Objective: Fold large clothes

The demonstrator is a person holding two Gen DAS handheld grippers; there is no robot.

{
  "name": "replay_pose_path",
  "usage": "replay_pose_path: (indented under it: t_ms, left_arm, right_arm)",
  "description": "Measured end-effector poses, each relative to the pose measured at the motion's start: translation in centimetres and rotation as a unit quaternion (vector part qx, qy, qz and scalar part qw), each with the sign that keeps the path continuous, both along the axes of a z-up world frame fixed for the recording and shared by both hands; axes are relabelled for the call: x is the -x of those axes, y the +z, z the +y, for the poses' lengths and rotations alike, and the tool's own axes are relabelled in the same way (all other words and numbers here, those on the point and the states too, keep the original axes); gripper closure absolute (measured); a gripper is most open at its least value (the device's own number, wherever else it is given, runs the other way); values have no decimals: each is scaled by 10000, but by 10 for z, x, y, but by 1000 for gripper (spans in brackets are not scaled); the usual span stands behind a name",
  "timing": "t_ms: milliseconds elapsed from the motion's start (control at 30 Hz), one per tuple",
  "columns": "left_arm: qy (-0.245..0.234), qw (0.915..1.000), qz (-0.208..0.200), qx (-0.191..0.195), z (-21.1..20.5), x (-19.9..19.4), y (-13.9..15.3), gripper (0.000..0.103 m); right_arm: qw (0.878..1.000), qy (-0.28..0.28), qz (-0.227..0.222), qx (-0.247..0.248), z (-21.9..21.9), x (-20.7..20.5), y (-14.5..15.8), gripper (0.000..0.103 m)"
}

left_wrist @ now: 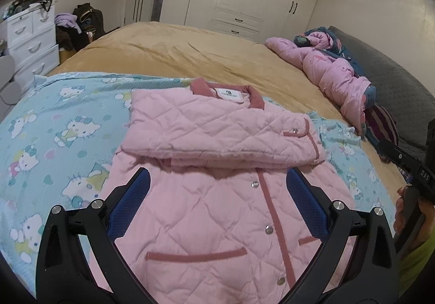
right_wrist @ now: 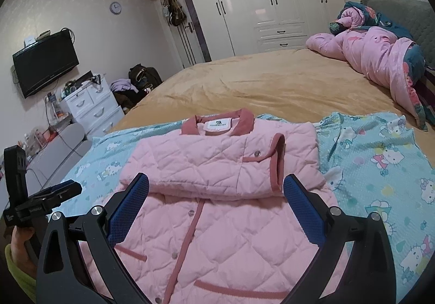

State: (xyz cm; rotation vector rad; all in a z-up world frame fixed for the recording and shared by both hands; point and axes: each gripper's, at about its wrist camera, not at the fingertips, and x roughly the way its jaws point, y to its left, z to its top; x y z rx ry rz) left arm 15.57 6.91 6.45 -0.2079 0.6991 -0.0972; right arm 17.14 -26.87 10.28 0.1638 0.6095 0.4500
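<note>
You face a white wardrobe [right_wrist: 269, 5] at upper centre, a wall-mounted television [right_wrist: 44, 65] at left, white drawers [right_wrist: 92, 105] below.

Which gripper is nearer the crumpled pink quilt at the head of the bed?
Right, as far as the views show. The right gripper hangs over the jacket on the quilt's side; the left gripper sits farther away.

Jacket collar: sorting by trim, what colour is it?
Dusty rose on the collar, against the pale pink jacket; clearest in the right wrist view.
</note>
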Motion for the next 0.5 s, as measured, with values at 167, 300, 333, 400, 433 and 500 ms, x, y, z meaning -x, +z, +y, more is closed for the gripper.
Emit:
replay_pose_path:
  t_ms: [167, 300, 333, 400, 433, 500]
  left_arm:
    - [50, 9999, 83, -86, 1, 15, -7, 9]
    - [113, 9996, 179, -166, 3, 27, -14, 9]
    - [134, 9995, 204, -185, 4, 29, -15, 9]
    - [177, 9994, 218, -180, 6, 36, -18, 9]
    - [197, 9994, 233, -183, 7, 38, -19, 9]
    - [245, 9992, 260, -187, 9, 43, -21, 9]
  right_arm:
    - [9999, 57, 80, 103, -3, 13, -10, 4]
    - [9997, 21, 197, 119, -13, 22, -19, 4]
    - [9997, 12, 212, 133, -15, 24, -21, 4]
    - [9995, -20, 255, 165, -19, 28, -25, 4]
    - [9995, -41, 280, 171, -24, 29, -27, 4]
    - [9993, -76, 327, 176, -30, 32, -30, 4]
